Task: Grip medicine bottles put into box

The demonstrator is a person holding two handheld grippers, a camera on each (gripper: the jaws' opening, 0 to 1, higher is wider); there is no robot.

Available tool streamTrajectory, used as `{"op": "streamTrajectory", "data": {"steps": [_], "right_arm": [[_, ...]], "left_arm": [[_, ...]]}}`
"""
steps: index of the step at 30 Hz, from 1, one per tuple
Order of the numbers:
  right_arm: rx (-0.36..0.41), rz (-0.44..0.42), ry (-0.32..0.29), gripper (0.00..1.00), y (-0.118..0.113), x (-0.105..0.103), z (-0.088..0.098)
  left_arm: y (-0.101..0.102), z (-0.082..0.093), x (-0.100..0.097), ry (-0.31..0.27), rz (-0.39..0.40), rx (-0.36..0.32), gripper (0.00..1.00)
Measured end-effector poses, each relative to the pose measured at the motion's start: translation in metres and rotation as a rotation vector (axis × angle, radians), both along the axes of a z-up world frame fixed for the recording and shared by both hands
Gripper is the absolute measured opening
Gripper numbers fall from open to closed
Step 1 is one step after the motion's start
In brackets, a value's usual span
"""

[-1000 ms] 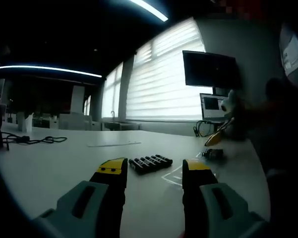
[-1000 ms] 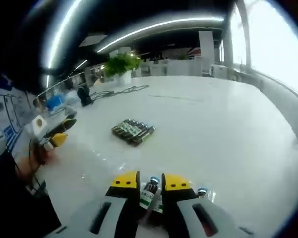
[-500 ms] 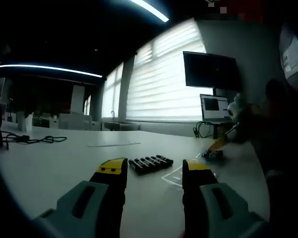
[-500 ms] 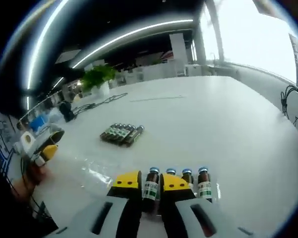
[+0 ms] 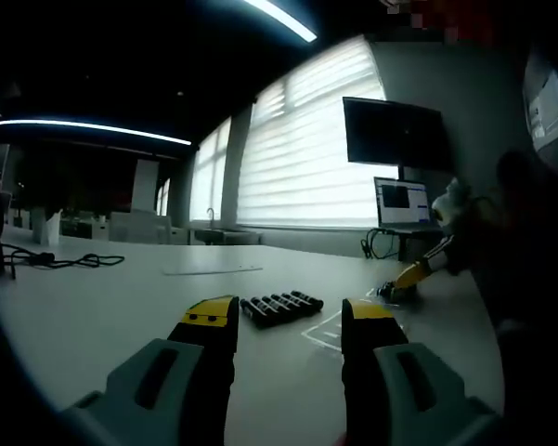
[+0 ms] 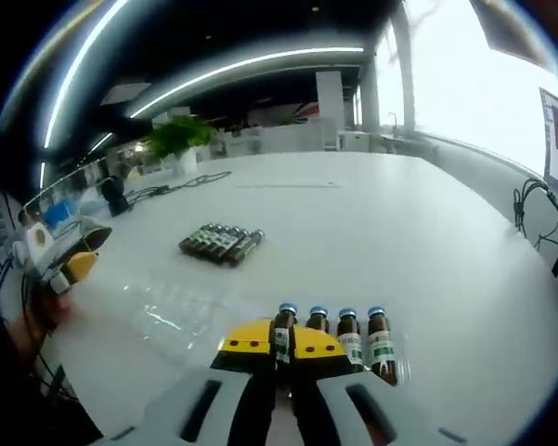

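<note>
Right gripper (image 6: 280, 346) pinches the leftmost of four upright medicine bottles (image 6: 282, 336), a lying batch (image 6: 220, 243) waits ahead-left; left gripper (image 5: 288, 325) hangs spread and empty, so most boxing apparently remains.

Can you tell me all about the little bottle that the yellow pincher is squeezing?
The gripped bottle is small, dark brown glass with a blue cap and a white-and-green label. It stands upright at the left end of a row of four like it, on the white table. The right gripper has its yellow jaws shut on its sides.
</note>
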State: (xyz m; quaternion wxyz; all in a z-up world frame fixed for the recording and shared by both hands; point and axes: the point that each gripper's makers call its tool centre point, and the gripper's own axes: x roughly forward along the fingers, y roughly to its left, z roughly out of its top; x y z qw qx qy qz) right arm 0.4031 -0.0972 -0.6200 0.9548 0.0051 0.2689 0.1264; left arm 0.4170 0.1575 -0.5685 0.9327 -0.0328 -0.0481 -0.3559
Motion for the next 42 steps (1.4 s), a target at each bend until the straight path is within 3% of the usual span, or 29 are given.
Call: {"op": "streamTrajectory", "data": {"steps": [9, 18, 19, 20, 34, 35, 36, 39, 42], "right_arm": [[-0.059, 0.007, -0.019, 0.00, -0.002, -0.001, -0.002], [-0.180, 0.024, -0.085, 0.00, 0.001, -0.002, -0.002], [-0.205, 0.000, -0.034, 0.00, -0.005, -0.008, -0.010], [-0.206, 0.027, -0.102, 0.00, -0.002, 0.000, -0.006], [-0.224, -0.014, -0.144, 0.00, -0.003, 0.003, -0.013], [-0.277, -0.009, -0.197, 0.00, -0.004, 0.001, -0.003], [-0.264, -0.022, -0.187, 0.00, 0.000, -0.009, -0.002], [-0.208, -0.039, -0.166, 0.00, -0.003, -0.003, -0.005], [-0.222, -0.030, -0.168, 0.00, -0.002, -0.002, -0.007]], "left_arm": [[0.000, 0.000, 0.000, 0.002, 0.001, -0.002, 0.37], [0.001, 0.000, 0.000, 0.002, 0.001, -0.005, 0.37], [0.001, 0.000, 0.000, 0.002, 0.001, -0.004, 0.37], [0.001, 0.000, 0.000, 0.002, 0.001, -0.005, 0.37], [0.000, 0.002, -0.001, -0.001, -0.006, -0.012, 0.37], [0.000, 0.002, -0.001, 0.000, -0.008, -0.012, 0.37], [0.000, 0.001, -0.001, 0.000, -0.008, -0.012, 0.37], [0.000, 0.002, -0.002, -0.002, -0.006, -0.013, 0.37], [0.000, 0.002, -0.001, -0.002, -0.005, -0.012, 0.37]]}}
